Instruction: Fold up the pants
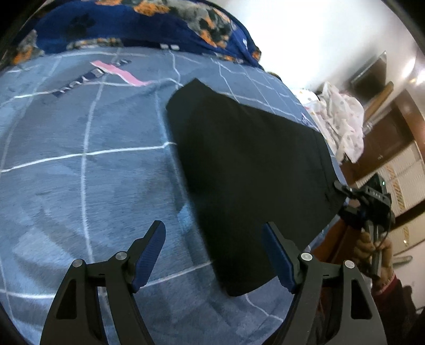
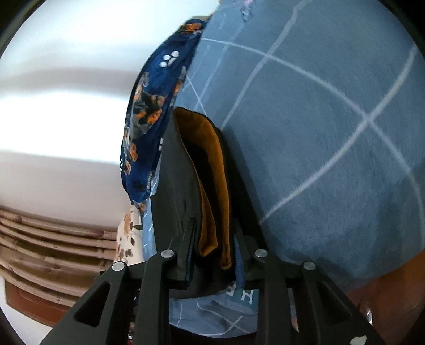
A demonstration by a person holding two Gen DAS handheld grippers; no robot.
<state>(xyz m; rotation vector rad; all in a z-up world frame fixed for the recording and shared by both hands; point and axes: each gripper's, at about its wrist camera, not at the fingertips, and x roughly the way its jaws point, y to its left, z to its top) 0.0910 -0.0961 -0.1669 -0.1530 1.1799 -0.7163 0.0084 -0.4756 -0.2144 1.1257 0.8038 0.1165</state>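
Blue checked bedspread (image 1: 79,164) fills most of both views, patterned navy blanket (image 1: 148,24) bunched at 12 o'clock. Black pants (image 1: 247,169) lie folded flat on it, center to 3 o'clock in left view. Right gripper (image 2: 215,238) is clamped on the pants edge, orange lining (image 2: 209,169) showing between layers. Left gripper (image 1: 213,254) hangs spread wide, holding nothing, above the near pants corner at 6 o'clock. Risk: one-sided pull likely drags or skews the fold; layers may slip apart.
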